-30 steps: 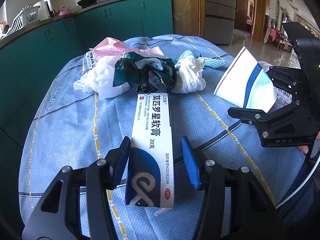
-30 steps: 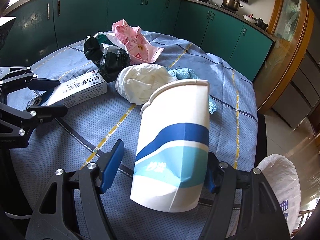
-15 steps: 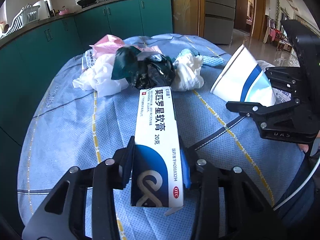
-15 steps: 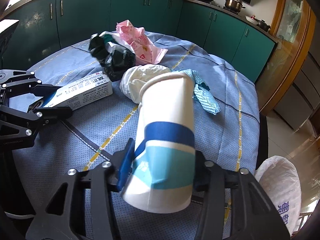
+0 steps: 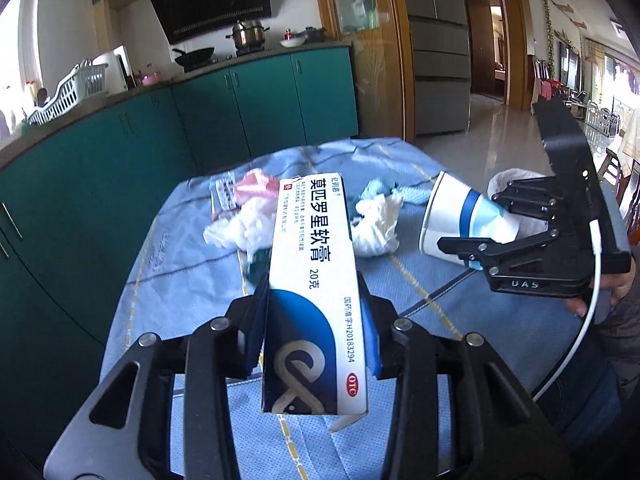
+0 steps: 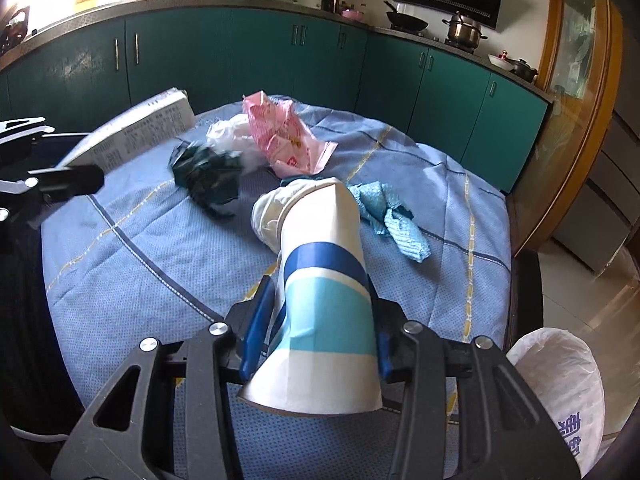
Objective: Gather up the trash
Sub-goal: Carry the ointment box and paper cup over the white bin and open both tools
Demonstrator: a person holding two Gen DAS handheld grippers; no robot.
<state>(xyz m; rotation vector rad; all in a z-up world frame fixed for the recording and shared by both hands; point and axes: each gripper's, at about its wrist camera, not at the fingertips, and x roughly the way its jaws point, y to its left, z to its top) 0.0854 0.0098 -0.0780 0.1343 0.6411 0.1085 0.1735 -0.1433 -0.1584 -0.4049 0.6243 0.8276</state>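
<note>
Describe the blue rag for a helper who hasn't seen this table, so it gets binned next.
On the blue-clothed table, look just right of the cup held in the right gripper. The rag lies there crumpled, the only turquoise woven piece; its neighbours are white, pink or dark green.

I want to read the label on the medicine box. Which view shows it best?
The left wrist view: the medicine box fills the centre, its printed face toward the camera. The right wrist view shows it only at the far left edge, small, side on.
</note>
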